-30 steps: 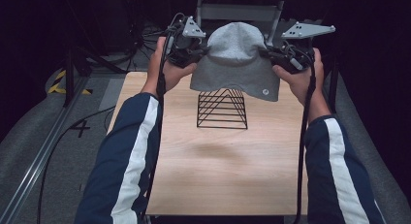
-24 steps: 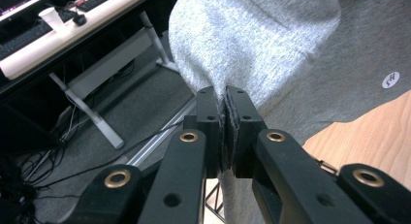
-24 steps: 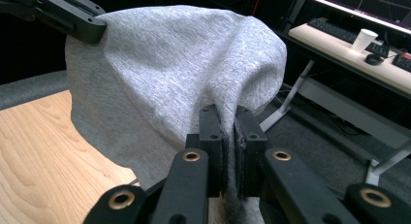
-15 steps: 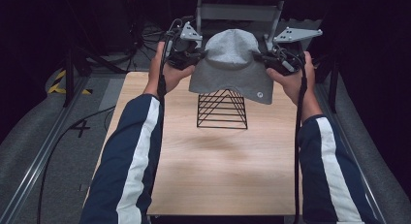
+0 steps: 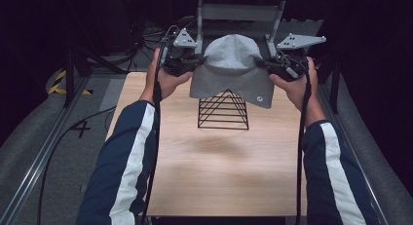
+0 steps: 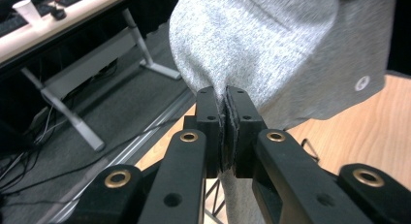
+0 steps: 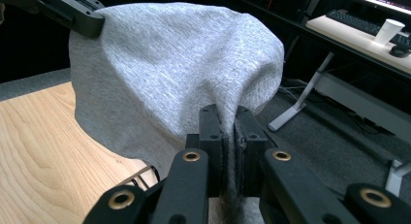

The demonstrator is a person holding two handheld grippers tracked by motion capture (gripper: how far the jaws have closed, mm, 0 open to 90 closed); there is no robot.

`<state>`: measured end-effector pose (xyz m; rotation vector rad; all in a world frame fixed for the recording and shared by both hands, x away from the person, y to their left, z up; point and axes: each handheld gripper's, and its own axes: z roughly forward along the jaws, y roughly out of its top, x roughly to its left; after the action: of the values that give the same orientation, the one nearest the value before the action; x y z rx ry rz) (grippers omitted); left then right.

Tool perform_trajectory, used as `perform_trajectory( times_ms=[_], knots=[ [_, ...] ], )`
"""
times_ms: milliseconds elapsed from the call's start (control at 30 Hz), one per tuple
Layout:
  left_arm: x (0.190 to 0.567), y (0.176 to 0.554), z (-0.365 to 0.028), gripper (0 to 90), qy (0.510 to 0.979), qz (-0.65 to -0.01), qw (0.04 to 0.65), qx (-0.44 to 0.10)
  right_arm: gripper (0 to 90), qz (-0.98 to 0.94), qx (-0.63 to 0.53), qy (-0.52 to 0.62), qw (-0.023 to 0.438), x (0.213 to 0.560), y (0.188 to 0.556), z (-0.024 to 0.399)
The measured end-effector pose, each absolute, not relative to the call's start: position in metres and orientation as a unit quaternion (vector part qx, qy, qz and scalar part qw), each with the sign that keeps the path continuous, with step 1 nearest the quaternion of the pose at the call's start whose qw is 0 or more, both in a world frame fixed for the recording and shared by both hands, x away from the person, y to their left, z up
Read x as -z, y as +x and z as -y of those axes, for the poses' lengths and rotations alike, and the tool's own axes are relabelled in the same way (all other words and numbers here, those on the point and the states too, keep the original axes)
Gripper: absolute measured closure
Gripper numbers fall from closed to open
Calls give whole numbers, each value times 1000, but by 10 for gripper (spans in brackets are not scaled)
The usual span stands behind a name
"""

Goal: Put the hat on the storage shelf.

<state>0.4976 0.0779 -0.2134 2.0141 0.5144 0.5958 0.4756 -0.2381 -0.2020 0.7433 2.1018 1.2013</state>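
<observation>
A grey knit beanie (image 5: 231, 66) hangs stretched in the air between my two grippers, over the top of a black wire pyramid stand (image 5: 223, 110). My left gripper (image 5: 198, 61) is shut on the beanie's left edge, and in the left gripper view the fabric (image 6: 271, 49) is pinched between its jaws (image 6: 226, 95). My right gripper (image 5: 261, 64) is shut on the right edge, with the cloth (image 7: 169, 73) clamped in its jaws (image 7: 230, 115). A small round logo (image 5: 260, 99) sits on the lower right of the hat. The stand's tip is hidden under the hem.
The stand sits at the far middle of a light wooden table (image 5: 214, 166). Behind the table stands a grey metal frame (image 5: 238, 13). Cables (image 5: 58, 142) lie on the grey floor at the left. A desk with a paper cup (image 7: 390, 30) is far off.
Both grippers, holding the beanie, have drawn slightly inward and the right hand has shifted left; the hat stays spread above the stand.
</observation>
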Motion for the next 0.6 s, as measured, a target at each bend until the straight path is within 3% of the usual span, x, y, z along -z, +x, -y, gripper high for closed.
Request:
perform_trajectory(
  times_ms=[600],
  knots=[
    [242,490,-84,854,835,-201,461,-224,842,-805,-441,273,288,221,472,236]
  ],
)
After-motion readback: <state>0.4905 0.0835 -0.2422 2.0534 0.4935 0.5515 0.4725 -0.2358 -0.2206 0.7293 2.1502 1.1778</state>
